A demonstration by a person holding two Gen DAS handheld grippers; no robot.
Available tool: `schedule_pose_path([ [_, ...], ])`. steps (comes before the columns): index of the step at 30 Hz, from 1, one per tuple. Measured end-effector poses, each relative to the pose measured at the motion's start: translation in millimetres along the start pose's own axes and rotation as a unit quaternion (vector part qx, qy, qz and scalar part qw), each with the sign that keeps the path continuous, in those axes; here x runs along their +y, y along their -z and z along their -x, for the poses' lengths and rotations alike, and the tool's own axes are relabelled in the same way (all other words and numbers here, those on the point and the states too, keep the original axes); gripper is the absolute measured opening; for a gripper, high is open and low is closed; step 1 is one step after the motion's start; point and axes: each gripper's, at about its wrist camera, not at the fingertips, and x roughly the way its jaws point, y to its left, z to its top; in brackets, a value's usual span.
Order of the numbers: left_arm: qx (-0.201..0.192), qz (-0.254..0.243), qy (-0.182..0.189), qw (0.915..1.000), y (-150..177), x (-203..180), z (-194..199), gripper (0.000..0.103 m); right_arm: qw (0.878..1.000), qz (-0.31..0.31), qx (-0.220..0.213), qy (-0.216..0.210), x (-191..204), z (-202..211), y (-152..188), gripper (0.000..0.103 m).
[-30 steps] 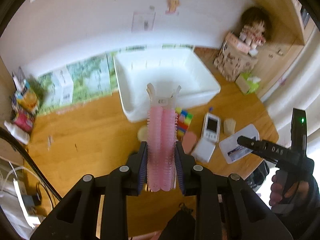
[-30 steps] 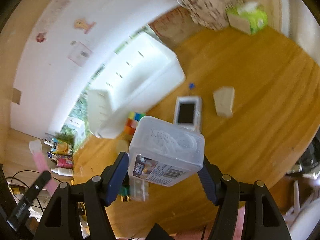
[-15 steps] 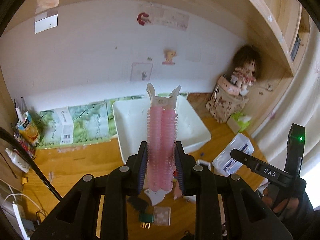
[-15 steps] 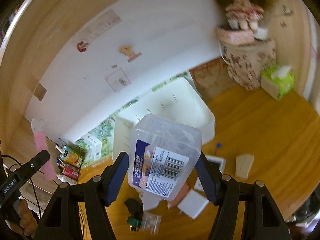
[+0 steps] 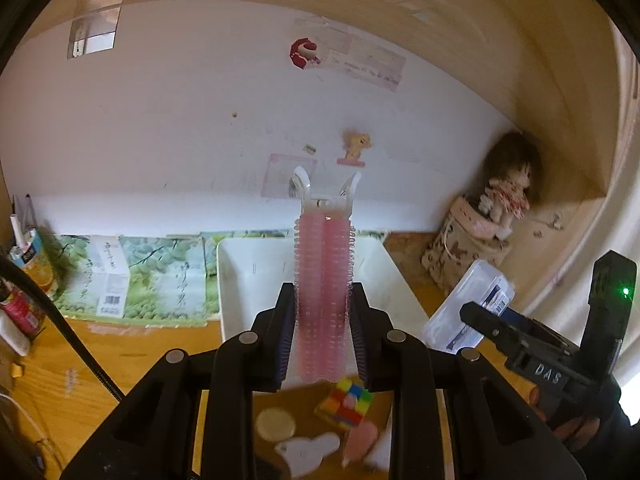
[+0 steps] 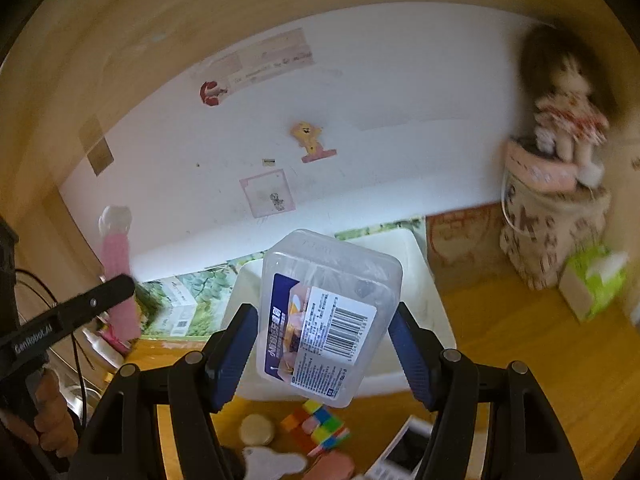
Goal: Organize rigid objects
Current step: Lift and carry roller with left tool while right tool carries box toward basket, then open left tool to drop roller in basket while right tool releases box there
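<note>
My left gripper (image 5: 322,312) is shut on a pink bristly hair-roller clip (image 5: 323,280) that stands upright, its white handles on top. My right gripper (image 6: 324,336) is shut on a clear plastic box (image 6: 326,316) with a blue label and barcode, tilted in the air. Both are held above the near side of the white bin (image 5: 248,276), which looks empty where I can see it. The same bin (image 6: 424,312) sits behind the box in the right wrist view. The clear plastic box (image 5: 468,308) and right gripper (image 5: 486,326) appear at the right of the left wrist view.
On the wooden desk below lie a colourful cube (image 5: 346,402), a round beige disc (image 5: 275,424), a white flat piece (image 5: 306,450) and a pink item (image 5: 360,442). A doll (image 5: 506,192) on a patterned bag, a green tissue box (image 6: 592,284) and bottles (image 5: 20,276) line the edges.
Both grippers have risen and tilted up, so the wall and shelf fill more of each view. The roller clip and the clear box stayed gripped and moved closer to the bin.
</note>
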Motion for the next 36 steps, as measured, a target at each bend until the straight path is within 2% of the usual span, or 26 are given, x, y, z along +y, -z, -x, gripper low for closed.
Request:
schedule_pose_path([
  [6,-0.016,0.033,0.005,0.9993,2.5,9.0,-31.9,0.028,0.999,0.046,-0.002,0.003,-7.4,-36.1,-4.4,0.068],
  [8,-0.01,0.037,-0.002,0.9993,3.9,12.3,-45.7,0.028,0.999,0.053,0.003,0.004,-12.0,-49.1,-3.8,0.068],
  [11,0.0,0.044,-0.013,0.9989,7.1,17.4,-65.0,0.028,0.999,0.047,0.013,-0.01,-20.6,-64.8,-3.4,0.059],
  [16,0.02,0.064,-0.024,0.9974,12.8,23.9,-89.9,0.028,0.998,0.05,0.034,-0.017,-26.1,-90.6,0.3,0.059],
  [24,0.046,0.071,-0.035,0.9958,18.7,29.0,-111.1,0.03,0.998,0.041,0.049,-0.025,-26.6,-106.9,5.2,0.059],
  [26,0.05,0.071,-0.04,0.9955,18.8,29.7,-113.7,0.036,0.998,0.04,0.047,-0.028,-26.9,-107.9,5.4,0.059],
  [31,0.041,0.076,-0.045,0.9953,18.0,32.3,-111.9,0.068,0.998,0.036,0.049,-0.03,-27.7,-107.8,7.1,0.059],
  [34,0.034,0.08,-0.05,0.995,16.4,33.7,-108.4,0.076,0.998,0.035,0.043,-0.033,-27.1,-103.9,5.6,0.062],
  [36,0.031,0.085,-0.052,0.9945,14.6,34.1,-104.9,0.077,0.998,0.036,0.039,-0.035,-26.4,-100.2,5.1,0.068],
])
